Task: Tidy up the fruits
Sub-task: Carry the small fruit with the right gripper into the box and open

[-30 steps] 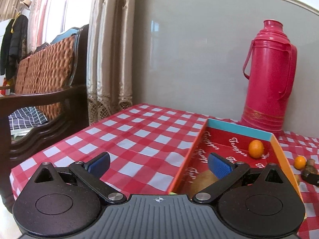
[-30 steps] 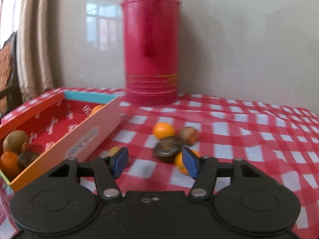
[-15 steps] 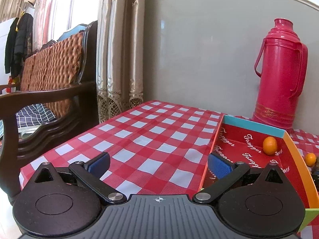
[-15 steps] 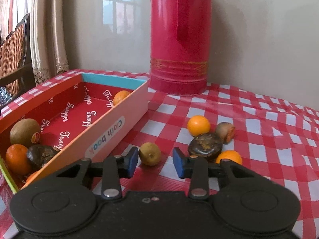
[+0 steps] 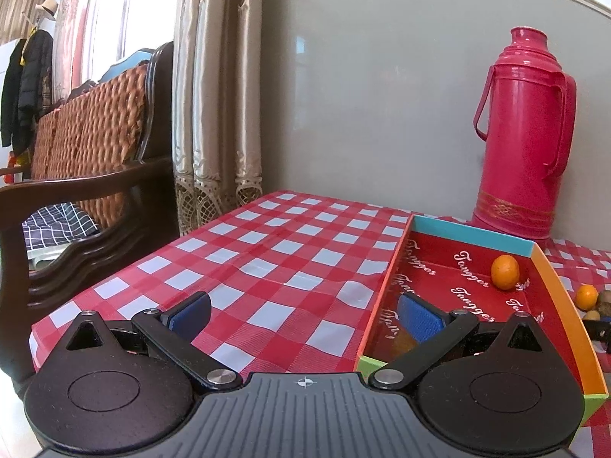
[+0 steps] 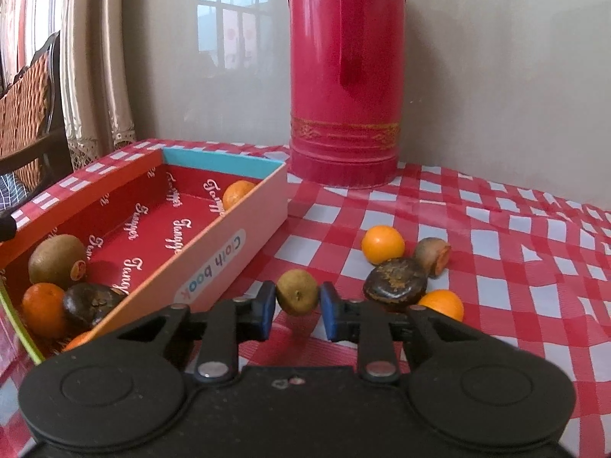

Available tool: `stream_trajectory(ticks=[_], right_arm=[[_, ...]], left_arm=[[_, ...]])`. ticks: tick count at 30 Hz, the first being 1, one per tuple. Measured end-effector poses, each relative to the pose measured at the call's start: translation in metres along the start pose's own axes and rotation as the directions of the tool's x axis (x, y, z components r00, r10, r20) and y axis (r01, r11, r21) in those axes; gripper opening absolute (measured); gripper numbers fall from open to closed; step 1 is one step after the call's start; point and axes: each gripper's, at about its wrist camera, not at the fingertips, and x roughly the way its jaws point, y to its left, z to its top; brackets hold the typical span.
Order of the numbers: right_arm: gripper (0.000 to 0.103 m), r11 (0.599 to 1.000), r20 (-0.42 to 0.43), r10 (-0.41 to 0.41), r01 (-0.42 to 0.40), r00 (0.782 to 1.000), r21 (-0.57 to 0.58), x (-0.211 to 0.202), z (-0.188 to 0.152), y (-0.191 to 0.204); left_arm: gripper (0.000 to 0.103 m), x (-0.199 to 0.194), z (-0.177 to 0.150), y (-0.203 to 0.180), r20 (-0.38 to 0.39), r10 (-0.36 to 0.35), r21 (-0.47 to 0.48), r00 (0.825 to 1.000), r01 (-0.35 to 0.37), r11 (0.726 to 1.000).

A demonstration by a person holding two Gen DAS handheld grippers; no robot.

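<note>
Clamping a small olive-brown fruit (image 6: pixel 297 292) between its blue pads, the right gripper (image 6: pixel 297 310) has just closed at lower centre. The open box (image 6: pixel 225 255) lies left, nearer this hand. The left gripper (image 5: pixel 303 315) stands apart, empty.

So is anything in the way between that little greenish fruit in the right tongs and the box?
Only the box's near wall, which the fruit must be lifted over. The right tongs grip the greenish fruit just beside it, with bare tablecloth between.

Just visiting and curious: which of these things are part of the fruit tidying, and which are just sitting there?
Part of the job: box; small brown fruit pinched in the right fingers; loose oranges; dark fruit.

Just there: red flask; checked tablecloth; wooden chair; curtain.
</note>
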Motion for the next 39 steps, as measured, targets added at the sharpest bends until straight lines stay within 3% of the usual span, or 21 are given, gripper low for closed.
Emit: stream_trajectory(ticks=[17,39], right_arm=[[0.017,0.998,0.1,0.056,-0.051,0.993,-0.044,-0.029,0.023,0.041],[0.017,0.991,0.052,0.119,-0.115,0.992,-0.067,-0.007,0.018,0.088]], left_arm=[[0.103,-0.008,-0.002,0.011,0.006,0.003,0.002,1.0,-0.003,1.0],[0.103,-0.014,-0.003,0.049,-0.001,0.056,-0.007,0.998,-0.056,0.998]])
